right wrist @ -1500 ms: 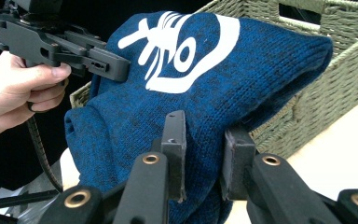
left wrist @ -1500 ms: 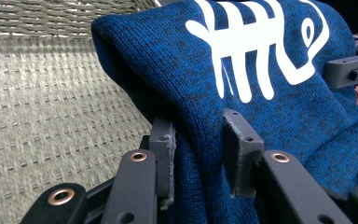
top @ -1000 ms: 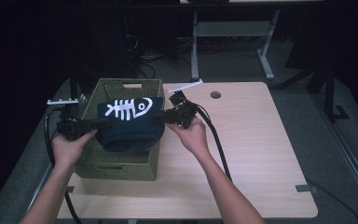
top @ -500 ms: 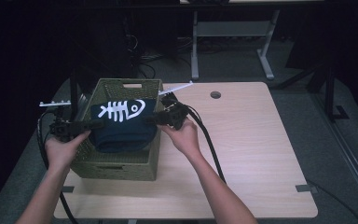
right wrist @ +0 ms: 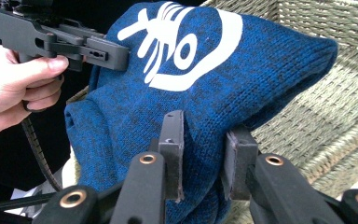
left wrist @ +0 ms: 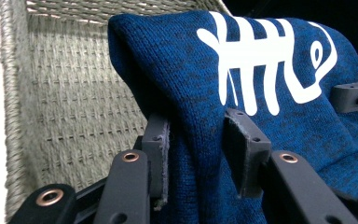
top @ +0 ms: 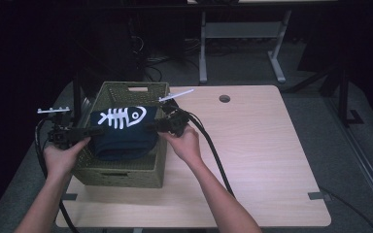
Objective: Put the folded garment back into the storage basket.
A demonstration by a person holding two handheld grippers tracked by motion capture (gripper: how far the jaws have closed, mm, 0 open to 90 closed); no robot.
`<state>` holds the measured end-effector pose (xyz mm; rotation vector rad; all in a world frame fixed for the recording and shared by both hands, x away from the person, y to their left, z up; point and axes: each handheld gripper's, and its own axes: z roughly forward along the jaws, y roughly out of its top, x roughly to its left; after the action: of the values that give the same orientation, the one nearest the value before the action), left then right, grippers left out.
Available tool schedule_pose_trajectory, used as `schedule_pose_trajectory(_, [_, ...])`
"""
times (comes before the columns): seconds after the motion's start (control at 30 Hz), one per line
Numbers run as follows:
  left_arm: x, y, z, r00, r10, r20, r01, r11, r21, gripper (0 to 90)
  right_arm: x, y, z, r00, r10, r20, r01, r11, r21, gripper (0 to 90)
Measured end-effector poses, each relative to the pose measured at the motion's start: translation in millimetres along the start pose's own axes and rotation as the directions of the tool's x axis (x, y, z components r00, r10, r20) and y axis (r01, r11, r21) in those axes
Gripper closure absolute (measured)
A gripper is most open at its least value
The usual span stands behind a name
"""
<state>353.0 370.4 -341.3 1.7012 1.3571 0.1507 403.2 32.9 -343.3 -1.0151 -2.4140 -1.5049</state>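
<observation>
Two grippers, left (top: 94,131) and right (top: 151,127), pinched opposite ends of sweater (top: 124,133) | left jaws just easing wider, cloth between | sweater stretched folded over basket (top: 126,90), likely for lowering in.

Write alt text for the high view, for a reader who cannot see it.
A person's two hands each hold a claw, the left claw and right claw gripping opposite ends of a folded blue sweater with a white fish-skeleton print, over a woven basket at the left of a wooden table.
</observation>
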Motion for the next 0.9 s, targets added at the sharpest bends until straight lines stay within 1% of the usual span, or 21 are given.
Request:
schedule_pose_trajectory(0.17, [3.8, -1.8, 1.3, 0.9999, -0.011, -0.01, 0.011, 0.9998, 0.014, 63.1, -1.3, -2.9, 7.5, 1.0, -0.005, 0.004, 0.005, 1.0, 0.006, 72.3])
schedule_pose_trajectory(0.2, [4.8, -2.3, 1.4, 0.9999, -0.006, -0.011, 0.006, 0.9998, 0.02, 63.0, -1.8, -3.7, 8.8, 1.0, 0.004, 0.005, -0.004, 1.0, 0.008, 72.3])
schedule_pose_trajectory(0.23, [5.5, -3.3, 2.4, 0.9999, -0.013, -0.012, 0.013, 0.9997, 0.018, 63.0, -2.6, -4.4, 9.6, 1.0, 0.005, 0.003, -0.005, 1.0, 0.008, 72.3])
schedule_pose_trajectory(0.37, [9.2, -5.1, 3.2, 0.9998, -0.008, -0.016, 0.008, 0.9994, 0.033, 62.9, -3.7, -8.4, 13.9, 0.9999, 0.017, 0.002, -0.017, 1.0, 0.018, 72.1])
schedule_pose_trajectory(0.47, [11.3, -6.7, 3.8, 0.9997, -0.018, -0.016, 0.019, 0.9994, 0.03, 62.8, -4.2, -9.9, 16.6, 0.9998, 0.019, 0.001, -0.019, 1.0, 0.016, 71.8])
schedule_pose_trajectory(0.57, [15.0, -8.6, 3.6, 0.9996, -0.016, -0.023, 0.017, 0.9991, 0.039, 61.8, -4.6, -10.6, 20.2, 0.9997, 0.023, 0.007, -0.023, 1.0, 0.018, 71.1])
schedule_pose_trajectory(0.77, [21.2, -12.4, 4.4, 0.9991, -0.028, -0.032, 0.03, 0.9985, 0.047, 60.8, -3.8, -13.4, 28.1, 0.9998, 0.017, 0.014, -0.018, 0.999, 0.042, 69.7])
schedule_pose_trajectory(0.8, [22.2, -12.7, 4.0, 0.9992, -0.023, -0.033, 0.024, 0.9982, 0.055, 60.8, -3.8, -13.8, 29.2, 0.9997, 0.018, 0.016, -0.018, 0.999, 0.046, 69.6])
schedule_pose_trajectory(0.9, [22.3, -12.4, 3.7, 0.9991, -0.021, -0.037, 0.023, 0.9982, 0.055, 60.8, -4.7, -14.7, 31.5, 0.9997, 0.019, 0.018, -0.02, 0.998, 0.052, 69.8])
